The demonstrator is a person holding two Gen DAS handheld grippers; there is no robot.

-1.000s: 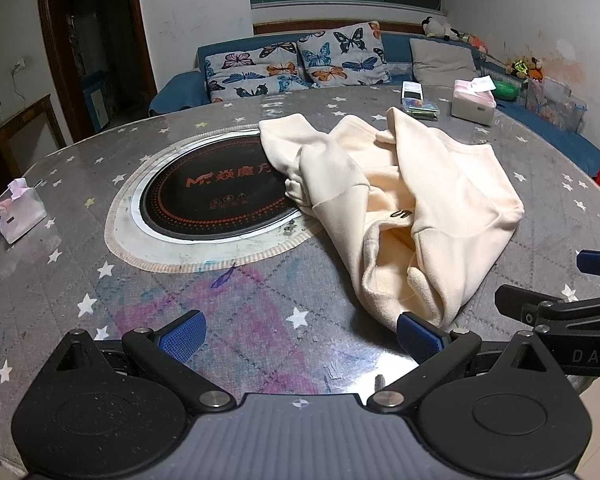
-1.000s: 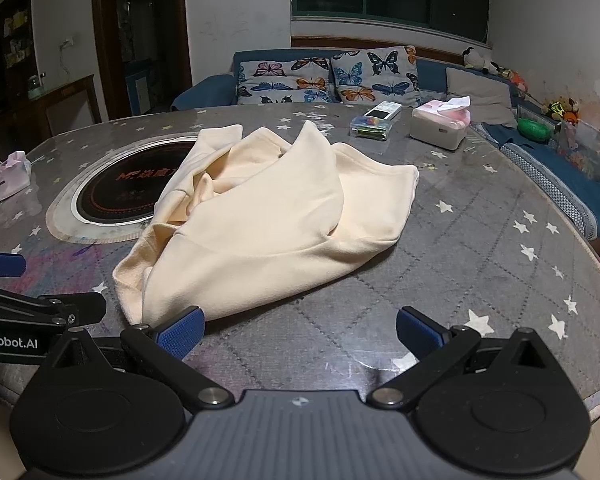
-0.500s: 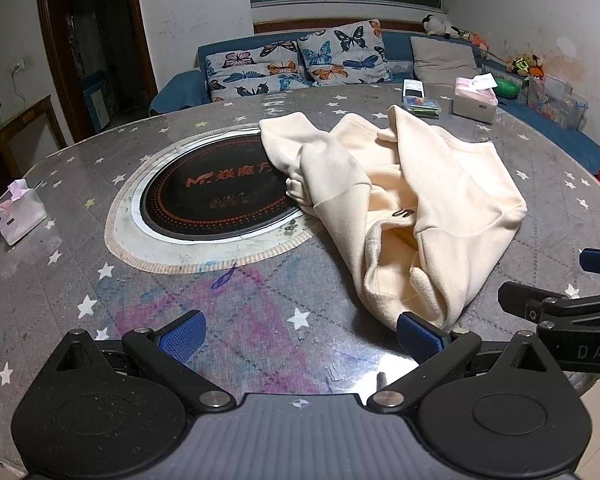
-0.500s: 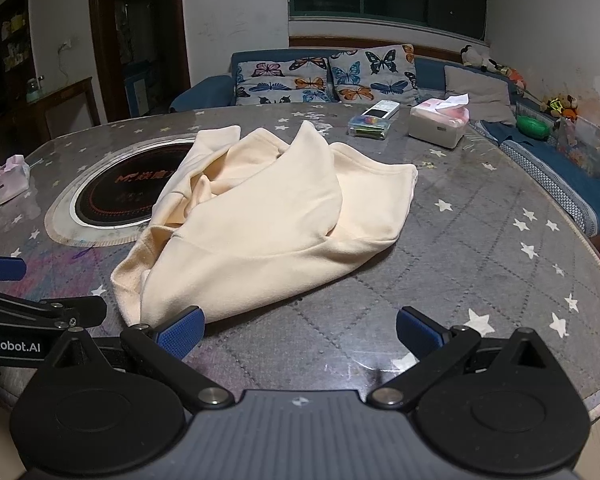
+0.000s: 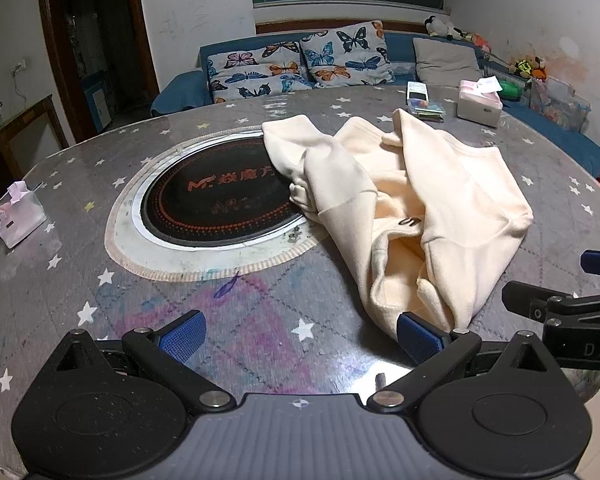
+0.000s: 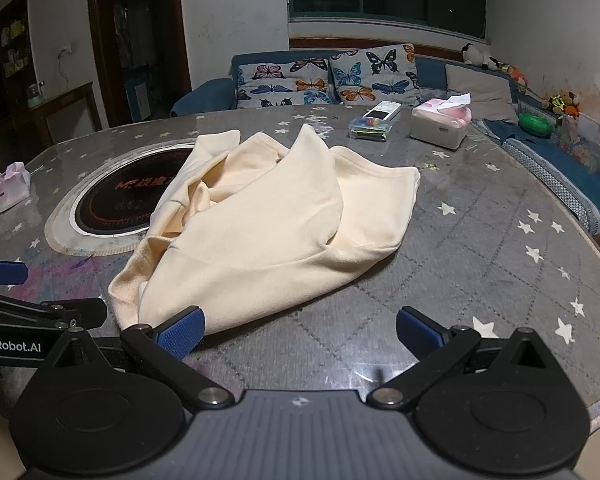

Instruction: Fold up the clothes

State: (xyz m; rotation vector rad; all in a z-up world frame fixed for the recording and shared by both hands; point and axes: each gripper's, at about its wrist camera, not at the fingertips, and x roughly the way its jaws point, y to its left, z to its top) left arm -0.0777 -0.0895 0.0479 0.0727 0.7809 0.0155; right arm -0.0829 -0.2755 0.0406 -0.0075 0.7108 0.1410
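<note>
Your left gripper (image 5: 300,334) and right gripper (image 6: 300,330) both have jaws spread wide, holding nothing. The cream garment (image 6: 260,236) lies crumpled mid-counter (image 6: 480,248), its near edge just beyond them, overlapping the round hotplate (image 5: 216,204).

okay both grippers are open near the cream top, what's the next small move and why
Probably ease the left hand-held gripper forward onto the near hem of the crumpled cream garment. Both hand-held grippers are open and empty, the right hand-held gripper likewise, and the garment lies bunched, unfolded, on the table.
</note>
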